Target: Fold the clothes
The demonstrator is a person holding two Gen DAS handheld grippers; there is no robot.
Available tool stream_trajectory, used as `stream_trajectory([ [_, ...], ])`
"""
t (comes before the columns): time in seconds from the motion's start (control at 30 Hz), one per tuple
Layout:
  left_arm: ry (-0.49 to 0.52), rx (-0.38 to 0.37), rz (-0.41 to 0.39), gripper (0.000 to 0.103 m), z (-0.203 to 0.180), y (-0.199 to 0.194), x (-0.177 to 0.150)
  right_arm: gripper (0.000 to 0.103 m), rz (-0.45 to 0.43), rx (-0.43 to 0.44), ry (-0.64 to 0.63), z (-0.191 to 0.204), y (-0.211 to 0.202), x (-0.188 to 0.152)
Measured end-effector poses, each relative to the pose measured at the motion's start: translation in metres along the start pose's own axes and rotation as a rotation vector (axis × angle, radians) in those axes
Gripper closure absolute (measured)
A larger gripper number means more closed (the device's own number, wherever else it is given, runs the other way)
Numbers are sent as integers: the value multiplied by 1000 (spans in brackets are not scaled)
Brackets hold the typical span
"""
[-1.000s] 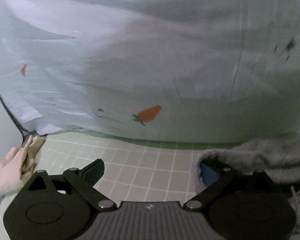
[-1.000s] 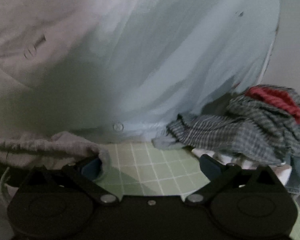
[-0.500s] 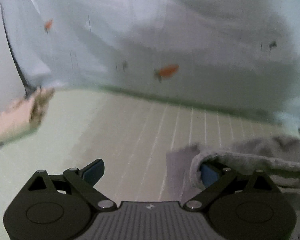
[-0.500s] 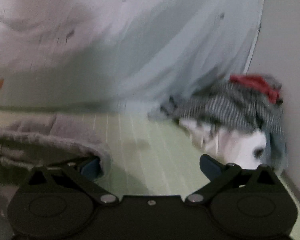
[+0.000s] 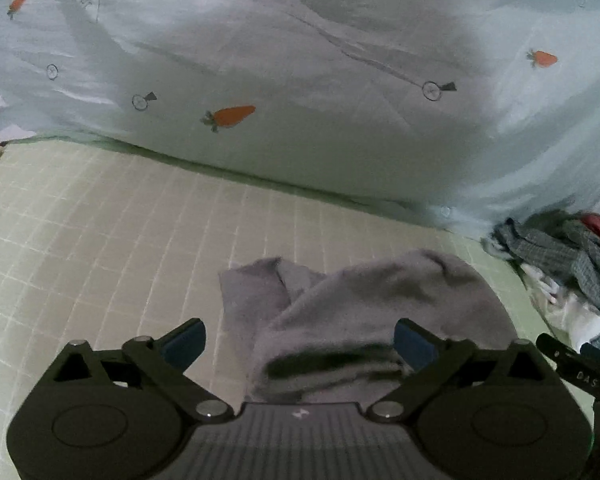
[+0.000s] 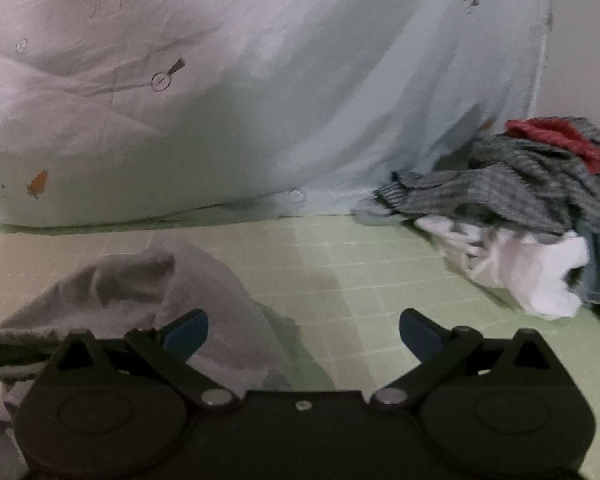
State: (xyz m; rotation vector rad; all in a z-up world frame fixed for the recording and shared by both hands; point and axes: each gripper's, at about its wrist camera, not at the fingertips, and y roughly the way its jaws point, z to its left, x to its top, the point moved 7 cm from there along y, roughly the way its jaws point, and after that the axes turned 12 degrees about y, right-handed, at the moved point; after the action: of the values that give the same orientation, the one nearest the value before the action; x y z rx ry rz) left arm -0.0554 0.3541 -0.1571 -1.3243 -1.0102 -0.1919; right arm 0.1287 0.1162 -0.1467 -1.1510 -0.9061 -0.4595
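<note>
A crumpled grey garment lies on the green grid mat. It also shows in the right wrist view. My left gripper is open, its jaws wide apart just above the near part of the grey garment. My right gripper is open and empty over the mat, with the grey garment by its left finger. Nothing is held by either gripper.
A pale blue sheet with carrot prints rises along the far edge of the mat; it also fills the back of the right wrist view. A pile of checked, red and white clothes lies at the right, also seen in the left wrist view.
Both grippers have pulled back and up from the sheet. The grey garment, earlier draped against the fingers, now lies on the mat in a heap in front of them.
</note>
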Motion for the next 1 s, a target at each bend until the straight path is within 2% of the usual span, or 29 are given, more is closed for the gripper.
stream_trajectory([
  [0.07, 7, 69, 43, 2, 1, 20, 3, 0, 36, 8, -11, 6, 18, -1],
  [0.17, 16, 123, 143, 3, 3, 47, 1, 0, 112, 16, -11, 14, 38, -12],
  [0.3, 51, 143, 231, 2, 4, 69, -11, 0, 196, 9, -25, 13, 49, -32],
  [0.4, 114, 124, 297, 2, 0, 77, -29, 0, 255, 5, -37, 12, 56, -46],
  [0.53, 129, 114, 297, 2, 0, 68, -40, 0, 289, 9, -43, 10, 53, -52],
  [0.7, 113, 136, 212, 2, -1, 24, -34, 0, 208, 45, -54, 8, 17, -39],
  [0.83, 84, 135, 172, 2, -3, -13, -45, 0, 175, 65, -51, -4, -21, -47],
  [1.0, 56, 137, 202, 2, -7, -38, -76, 0, 254, 80, -46, -23, -50, -82],
])
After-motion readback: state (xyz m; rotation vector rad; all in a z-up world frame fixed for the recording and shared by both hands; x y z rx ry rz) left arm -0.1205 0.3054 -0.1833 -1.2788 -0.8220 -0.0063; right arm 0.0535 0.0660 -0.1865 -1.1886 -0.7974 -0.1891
